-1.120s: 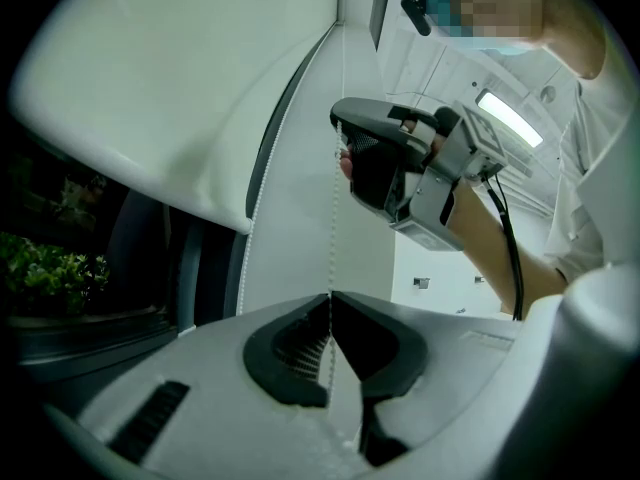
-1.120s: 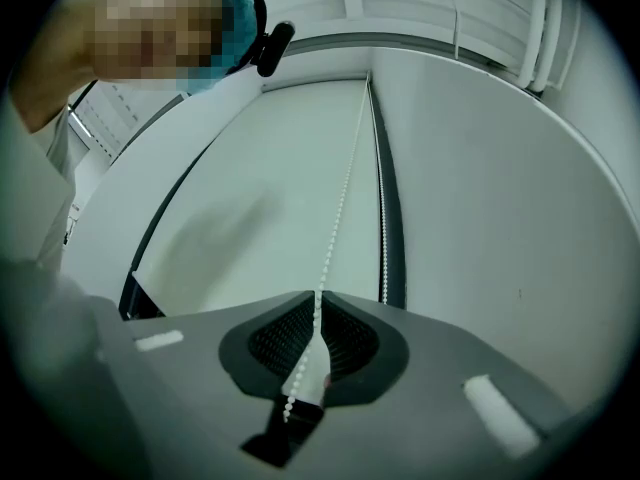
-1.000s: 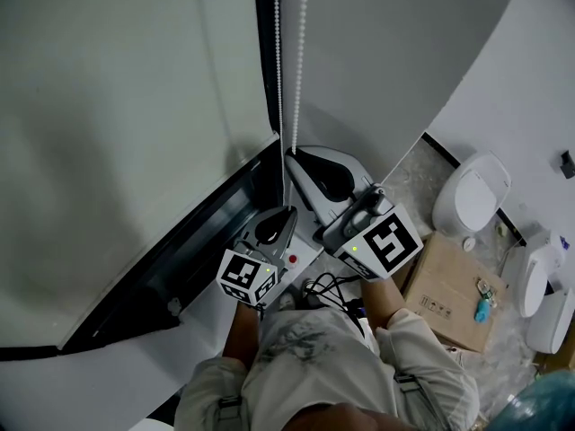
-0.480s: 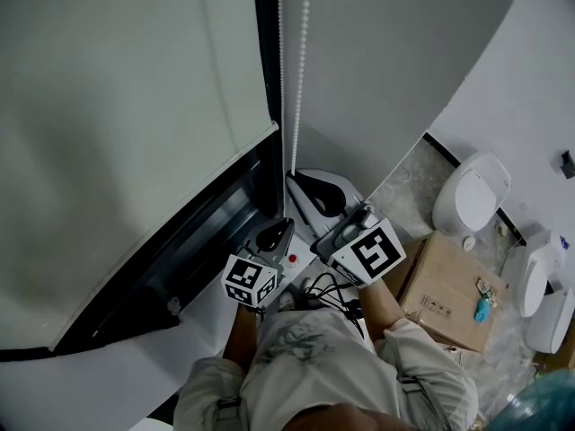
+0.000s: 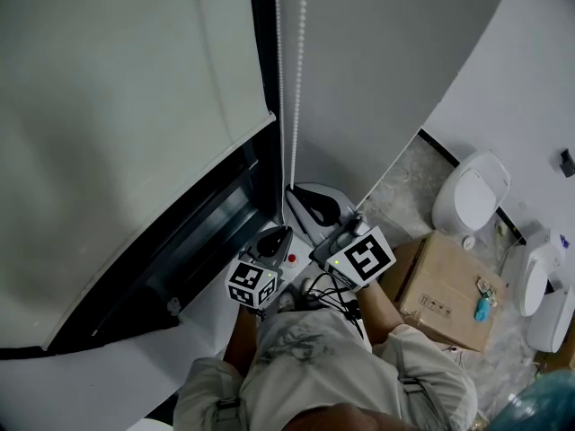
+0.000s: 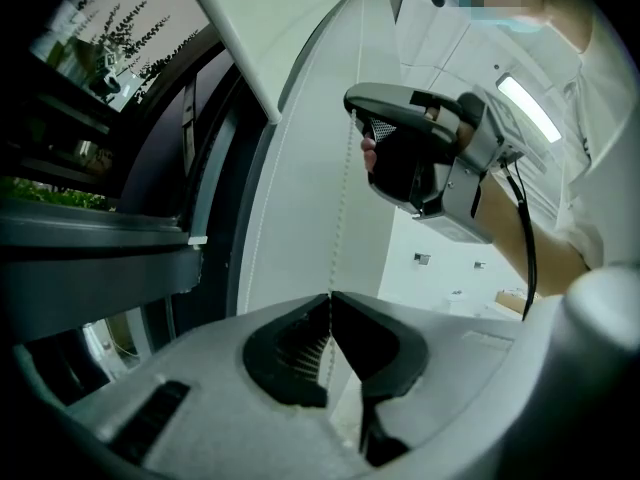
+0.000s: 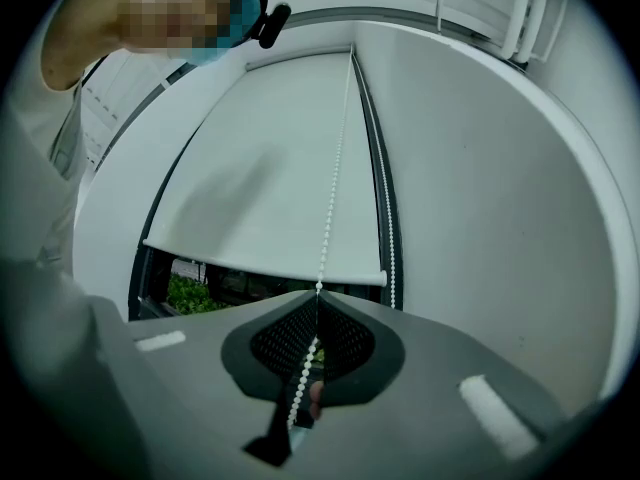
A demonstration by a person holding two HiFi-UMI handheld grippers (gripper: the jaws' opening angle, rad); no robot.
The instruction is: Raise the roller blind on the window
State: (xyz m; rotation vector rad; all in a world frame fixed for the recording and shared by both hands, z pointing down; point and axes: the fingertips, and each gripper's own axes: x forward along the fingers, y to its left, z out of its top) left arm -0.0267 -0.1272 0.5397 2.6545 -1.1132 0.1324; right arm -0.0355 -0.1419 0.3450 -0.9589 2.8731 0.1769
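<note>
The pale grey fabric roller blind (image 5: 117, 151) hangs at left, its hem partway up the dark window frame (image 5: 211, 218). The left gripper (image 6: 330, 296) and the right gripper (image 7: 318, 290) are each clamped on the white beaded pull chain (image 5: 293, 79). The pull should run straight down and evenly, so the beads don't slip.

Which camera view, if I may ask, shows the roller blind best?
The right gripper view: the roller blind shows nearly whole, bottom rail included. The head view shows only its lower part; the left gripper view, a strip.
</note>
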